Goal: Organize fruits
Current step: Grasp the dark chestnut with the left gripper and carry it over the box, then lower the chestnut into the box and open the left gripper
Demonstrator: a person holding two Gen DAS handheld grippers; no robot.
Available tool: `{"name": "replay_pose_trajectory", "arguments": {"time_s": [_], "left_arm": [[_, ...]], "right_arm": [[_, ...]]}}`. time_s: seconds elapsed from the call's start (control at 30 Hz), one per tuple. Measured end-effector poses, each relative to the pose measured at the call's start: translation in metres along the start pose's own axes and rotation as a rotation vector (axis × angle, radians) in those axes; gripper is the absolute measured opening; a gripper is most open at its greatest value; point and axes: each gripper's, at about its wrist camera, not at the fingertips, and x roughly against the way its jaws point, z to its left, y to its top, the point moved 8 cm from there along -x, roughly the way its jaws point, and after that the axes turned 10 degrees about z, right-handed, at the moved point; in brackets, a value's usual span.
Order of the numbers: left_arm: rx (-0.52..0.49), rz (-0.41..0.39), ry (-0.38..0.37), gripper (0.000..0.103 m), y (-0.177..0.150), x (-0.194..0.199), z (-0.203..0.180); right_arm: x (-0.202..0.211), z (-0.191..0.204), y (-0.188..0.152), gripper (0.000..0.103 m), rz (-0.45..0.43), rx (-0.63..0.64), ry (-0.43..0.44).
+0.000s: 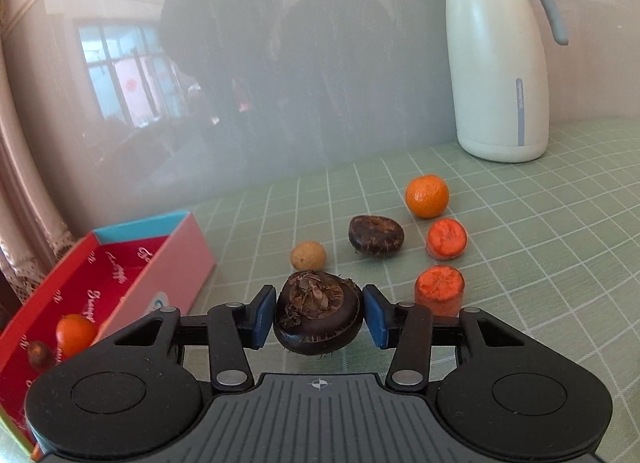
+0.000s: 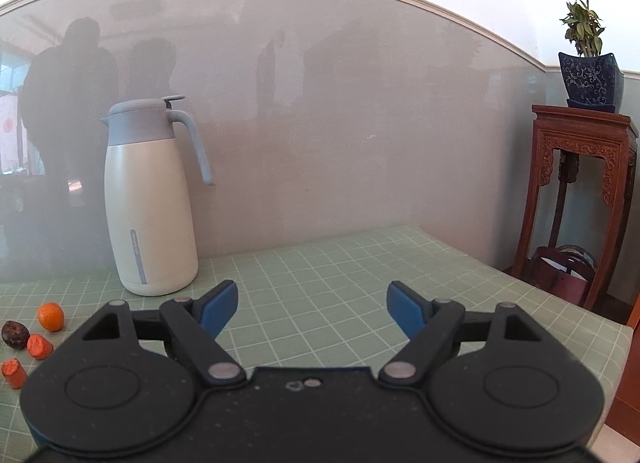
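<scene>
My left gripper (image 1: 319, 309) is shut on a dark brown water chestnut (image 1: 318, 325), its blue pads pressed against both sides. Beyond it on the green checked cloth lie a small tan fruit (image 1: 307, 255), a second water chestnut (image 1: 376, 235), a mandarin (image 1: 426, 196) and two carrot pieces (image 1: 447, 238) (image 1: 439, 287). To the left stands an open box (image 1: 172, 259) with a red inside, holding a mandarin (image 1: 75, 333) and a small brown fruit (image 1: 39, 353). My right gripper (image 2: 312, 309) is open over bare cloth with nothing between its fingers. The mandarin (image 2: 51, 316) and carrot pieces (image 2: 39, 346) lie far to its left.
A cream thermos jug (image 1: 500, 63) (image 2: 150, 199) stands at the back of the table against a glossy grey wall panel. In the right wrist view the table ends at the right, where a carved wooden stand (image 2: 580, 191) carries a potted plant (image 2: 590, 79).
</scene>
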Motion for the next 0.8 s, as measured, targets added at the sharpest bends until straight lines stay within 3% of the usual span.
{"name": "replay_pose_trajectory", "arguments": {"time_s": [0.2, 0.43, 0.7, 0.8], "left_arm": [[0.042, -0.061, 0.058, 0.047, 0.006, 0.020, 0.028], [0.159, -0.101, 0.184, 0.047, 0.003, 0.037, 0.097], [0.329, -0.013, 0.329, 0.047, -0.021, 0.024, 0.183], [0.400, 0.062, 0.338, 0.047, -0.035, 0.007, 0.212]], "right_arm": [[0.003, 0.013, -0.001, 0.082, 0.001, 0.017, 0.027], [0.010, 0.038, -0.003, 0.082, 0.000, 0.046, 0.074], [0.017, 0.068, -0.005, 0.082, 0.001, 0.071, 0.112], [0.018, 0.077, -0.006, 0.082, 0.004, 0.075, 0.122]]}}
